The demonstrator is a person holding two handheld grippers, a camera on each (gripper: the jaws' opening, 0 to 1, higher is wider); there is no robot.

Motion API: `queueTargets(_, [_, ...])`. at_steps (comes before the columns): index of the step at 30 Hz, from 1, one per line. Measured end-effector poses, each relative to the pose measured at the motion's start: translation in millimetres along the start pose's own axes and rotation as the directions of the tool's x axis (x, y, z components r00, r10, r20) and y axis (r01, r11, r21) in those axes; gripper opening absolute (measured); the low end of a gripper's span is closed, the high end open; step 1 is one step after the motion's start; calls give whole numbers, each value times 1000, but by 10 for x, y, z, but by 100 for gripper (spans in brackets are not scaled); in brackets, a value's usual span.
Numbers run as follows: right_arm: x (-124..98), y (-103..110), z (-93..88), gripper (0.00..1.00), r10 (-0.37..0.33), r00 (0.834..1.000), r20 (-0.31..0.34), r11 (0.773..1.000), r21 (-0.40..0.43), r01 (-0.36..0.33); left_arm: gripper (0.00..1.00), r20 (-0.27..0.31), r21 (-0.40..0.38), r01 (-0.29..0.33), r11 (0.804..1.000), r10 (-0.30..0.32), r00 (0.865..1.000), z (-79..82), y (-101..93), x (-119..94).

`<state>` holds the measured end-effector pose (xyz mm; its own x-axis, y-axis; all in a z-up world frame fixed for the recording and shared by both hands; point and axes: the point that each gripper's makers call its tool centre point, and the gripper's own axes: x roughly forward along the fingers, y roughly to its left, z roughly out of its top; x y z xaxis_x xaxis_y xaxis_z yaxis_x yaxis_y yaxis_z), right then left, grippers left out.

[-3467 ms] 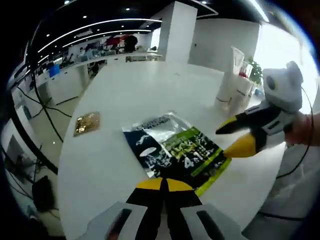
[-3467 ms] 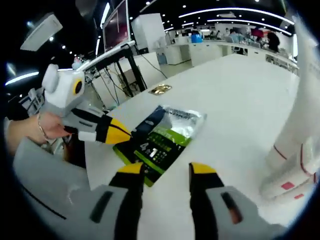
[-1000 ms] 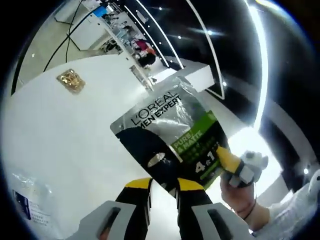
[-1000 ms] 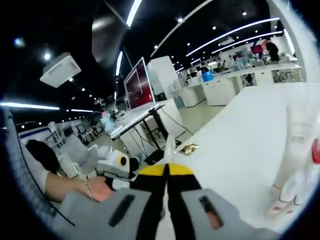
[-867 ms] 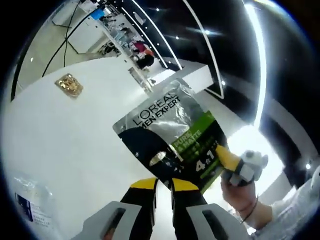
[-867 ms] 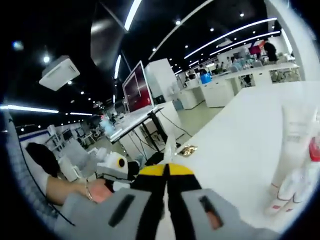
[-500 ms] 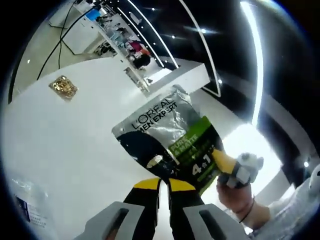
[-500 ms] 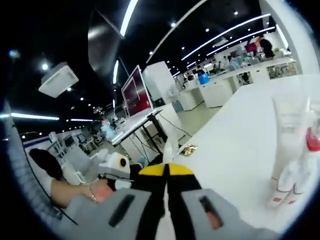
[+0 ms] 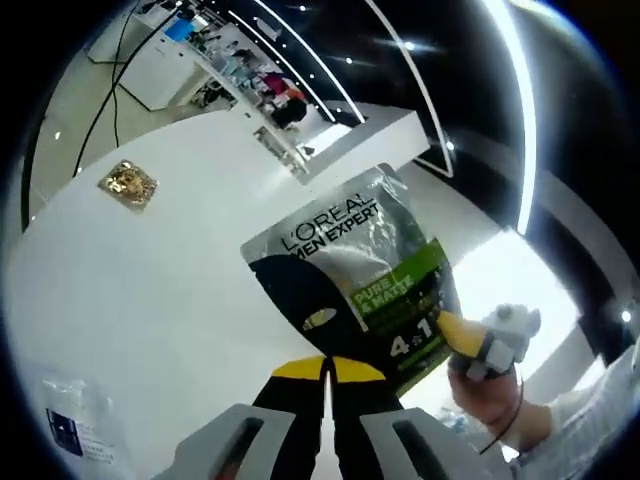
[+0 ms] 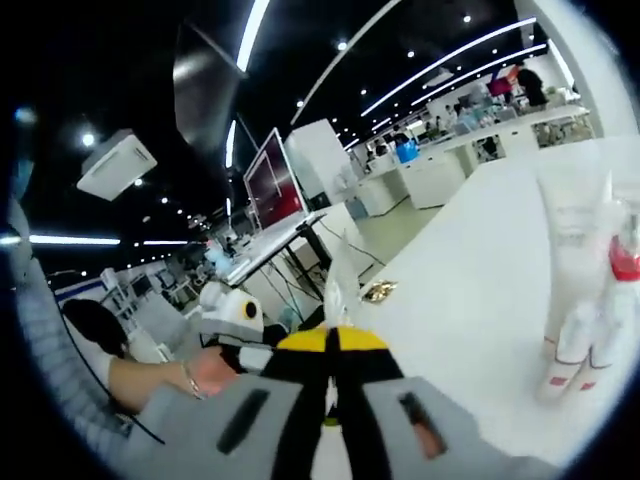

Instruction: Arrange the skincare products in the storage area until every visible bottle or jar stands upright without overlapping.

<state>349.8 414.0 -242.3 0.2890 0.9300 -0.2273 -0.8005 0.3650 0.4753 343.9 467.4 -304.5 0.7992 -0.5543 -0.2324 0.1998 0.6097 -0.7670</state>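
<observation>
Two grippers pinching sachet (image 9: 360, 275), lifted

A silver, black and green sachet (image 9: 355, 285) with white lettering was seen against the white desk (image 9: 150, 290). A gold foil packet (image 9: 127, 185) was noted there. Yellow-tipped black jaws were seen on the left hand-held gripper (image 9: 327, 368).

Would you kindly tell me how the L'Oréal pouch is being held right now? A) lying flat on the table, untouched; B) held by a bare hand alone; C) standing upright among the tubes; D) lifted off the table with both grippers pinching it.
D: the pouch is raised above the white table, with the left gripper shut on its bottom edge and the right gripper pinching its corner.
</observation>
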Motion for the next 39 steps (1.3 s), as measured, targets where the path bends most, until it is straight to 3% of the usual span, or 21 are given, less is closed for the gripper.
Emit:
queueTargets(2, [-30, -43, -27, 1, -14, 1000, -2, 1000, 12, 14, 1, 4, 16, -8, 1000, 8, 1000, 27, 0, -7])
queueTargets(6, [-92, -140, -118, 1, -48, 999, -17, 998, 34, 48, 1, 48, 52, -19, 998, 16, 999, 251, -86, -56])
queueTargets(7, [-104, -154, -129, 1, -54, 998, -13, 998, 38, 54, 1, 59, 63, -10, 998, 6, 998, 298, -129, -62])
queueTargets(8, [-116, -190, -238, 1, -78, 995, -68, 997, 16, 79, 1, 97, 54, 48, 997, -53, 994, 400, -291, -51])
queueTargets(10, [-118, -220, -277, 1, -93, 993, -72, 996, -15, 92, 1, 88, 62, 56, 997, -61, 994, 429, -358, -39])
queueTargets(11, [-102, -150, -288, 1, -51, 998, -45, 996, 76, 55, 1, 36, 124, 29, 992, -34, 999, 386, -366, 8])
queueTargets(13, [-116, -298, -348, 1, -123, 990, -69, 991, 43, 126, 1, 7, 184, -1, 983, -1, 1000, 338, -353, 58])
queueTargets(14, [-105, -315, -346, 1, -119, 991, -63, 990, 62, 123, 1, -8, 217, -16, 976, 18, 1000, 275, -318, 88])
queueTargets(19, [-135, -312, -288, 1, -114, 992, -54, 990, 82, 118, 1, -75, 147, -31, 989, 43, 996, 55, -172, 79])
queueTargets(23, [-124, -263, -169, 1, -104, 994, -21, 990, 90, 105, 3, -134, 44, 9, 999, -3, 991, -112, -158, 106])
queueTargets(26, [-118, -203, -29, 1, -91, 996, 13, 992, 86, 89, 21, -111, -40, 68, 997, -72, 991, -98, -241, 115])
queueTargets(33, [-147, -53, 264, 1, -49, 995, 86, 995, 94, 41, 30, -99, -49, 68, 996, -73, 992, -97, -192, 117])
queueTargets(39, [-183, 76, 429, 1, -2, 989, 151, 990, 142, -20, 35, -90, -111, 153, 982, -163, 982, -126, -319, 138])
